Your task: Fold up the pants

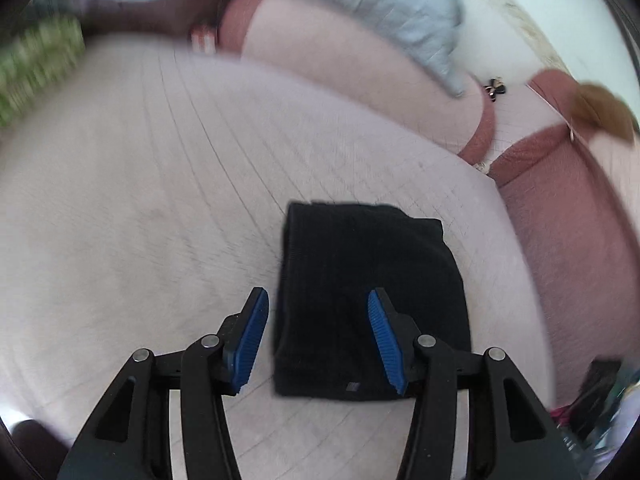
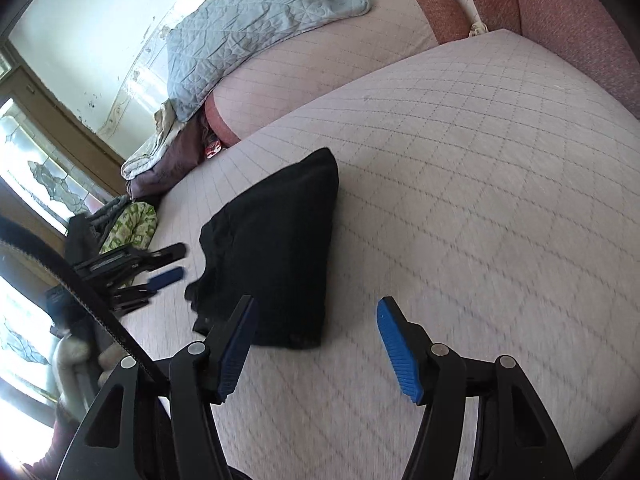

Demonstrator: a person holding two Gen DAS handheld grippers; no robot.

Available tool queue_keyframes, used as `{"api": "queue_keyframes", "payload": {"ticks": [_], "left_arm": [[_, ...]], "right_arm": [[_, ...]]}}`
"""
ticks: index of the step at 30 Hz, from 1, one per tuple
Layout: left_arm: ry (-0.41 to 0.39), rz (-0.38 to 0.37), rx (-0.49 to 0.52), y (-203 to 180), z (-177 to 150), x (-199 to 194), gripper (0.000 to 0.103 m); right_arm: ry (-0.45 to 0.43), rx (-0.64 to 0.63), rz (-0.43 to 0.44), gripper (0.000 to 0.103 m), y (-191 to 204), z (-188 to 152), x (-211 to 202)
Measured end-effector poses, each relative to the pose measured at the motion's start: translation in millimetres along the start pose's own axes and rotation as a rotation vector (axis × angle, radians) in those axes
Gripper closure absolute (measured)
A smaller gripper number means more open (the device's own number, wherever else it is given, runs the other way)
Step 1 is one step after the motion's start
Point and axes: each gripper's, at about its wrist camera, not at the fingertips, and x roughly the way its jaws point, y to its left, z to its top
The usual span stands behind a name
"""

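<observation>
Folded pants (image 1: 360, 296) on mattress (image 1: 160, 200); left gripper (image 1: 318, 340) and right gripper (image 2: 316, 344) above pants, fingers spread, empty. Folding apparently complete; next: withdraw or tidy.

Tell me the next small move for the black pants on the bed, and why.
Probably draw both claws back and leave the bundle alone. The black pants already lie as a compact folded bundle on the quilted bed, and the left claw and right claw both stand open with nothing gripped.
</observation>
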Motion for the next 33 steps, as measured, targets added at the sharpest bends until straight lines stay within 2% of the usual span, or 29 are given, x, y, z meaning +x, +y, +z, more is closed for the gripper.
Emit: {"api": "queue_keyframes", "payload": {"ticks": [1,3,4,5,6,7,10,13,18,33], "left_arm": [[-0.062,0.053,0.042,-6.5,-8.2,-16.8,0.049],[-0.199,0.181,0.109,-19.1,-25.1,-50.3,0.029],[-0.266,0.227,0.125,-23.8,-32.9,-65.8,0.010],[-0.346,0.263,0.125,-27.4,-41.9,-83.0,0.000],[-0.403,0.270,0.114,-28.2,-48.4,-94.6,0.000],[-0.428,0.260,0.099,-27.0,-52.0,-102.4,0.000],[-0.363,0.220,0.068,-26.1,-48.7,-99.4,0.000],[-0.284,0.251,0.032,-19.4,-46.2,-88.3,0.000],[-0.238,0.297,0.041,-27.3,-54.2,-72.7,0.000],[-0.123,0.293,0.092,-36.1,-67.4,-47.4,0.000]], "right_arm": [[-0.003,0.002,-0.005,0.035,1.4,-4.7,-1.4],[-0.008,0.007,-0.008,0.035,4.7,-13.2,-3.7],[-0.009,0.004,-0.008,0.035,7.1,-15.5,-4.4],[-0.011,-0.001,-0.009,0.035,10.6,-18.5,-5.2],[-0.014,-0.012,-0.012,0.035,14.4,-22.1,-6.9],[-0.016,-0.021,-0.014,0.035,17.1,-24.7,-8.0],[-0.009,-0.044,-0.025,0.034,25.8,-30.1,-7.5],[-0.004,-0.056,-0.056,0.034,31.4,-33.2,-6.0],[-0.006,-0.097,-0.092,0.032,39.7,-39.1,-7.5],[0.028,-0.099,-0.132,0.031,36.6,-43.7,4.0]]}}
